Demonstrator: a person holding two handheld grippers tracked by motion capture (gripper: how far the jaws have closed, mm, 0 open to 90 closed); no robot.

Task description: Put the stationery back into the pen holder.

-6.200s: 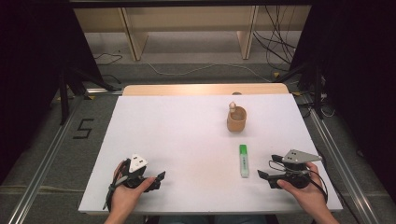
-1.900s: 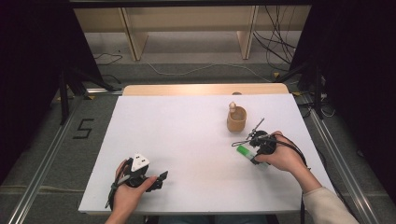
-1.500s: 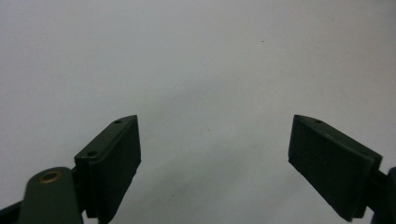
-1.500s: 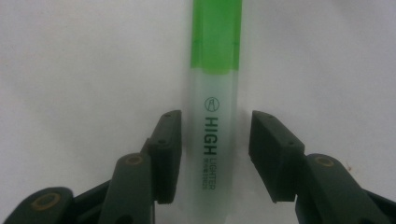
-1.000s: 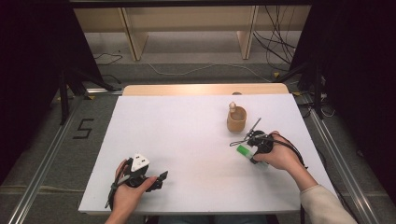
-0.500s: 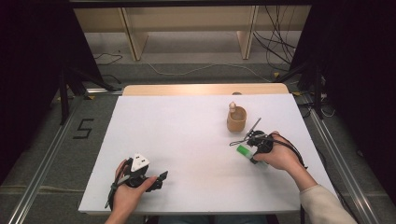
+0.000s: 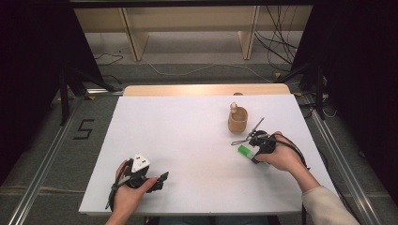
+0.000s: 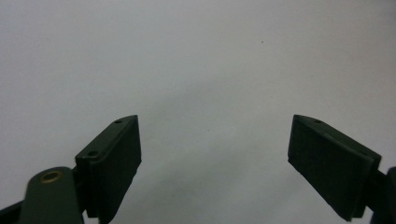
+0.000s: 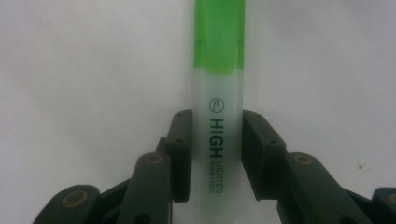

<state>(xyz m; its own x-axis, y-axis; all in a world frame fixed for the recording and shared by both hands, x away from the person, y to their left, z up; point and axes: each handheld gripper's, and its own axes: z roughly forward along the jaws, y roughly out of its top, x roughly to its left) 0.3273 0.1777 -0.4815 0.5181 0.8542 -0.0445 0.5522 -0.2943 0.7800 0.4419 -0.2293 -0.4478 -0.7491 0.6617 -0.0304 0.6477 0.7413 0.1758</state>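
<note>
A highlighter [image 9: 218,70] with a clear barrel and green cap lies along the white table top [image 7: 187,140]. My right gripper [image 9: 217,115] is shut on its barrel, one pad against each side. In the high view the green cap [image 7: 244,150] sticks out to the left of the right gripper [image 7: 253,151], right of the table's centre. Whether the pen is off the table I cannot tell. My left gripper [image 7: 161,180] rests near the front left edge, and its jaws [image 8: 215,158] stand wide apart over bare white surface.
A small wooden cup [image 7: 237,120] with a pale rounded piece at its rim stands just beyond the right hand. A thin dark cable [image 7: 251,130] runs between cup and gripper. The table's right edge [image 7: 314,140] is close to the right forearm.
My right hand has come from the front right edge to the highlighter and its jaws have gone round the barrel. Over the last second nothing visibly moves. The left hand has stayed put.
</note>
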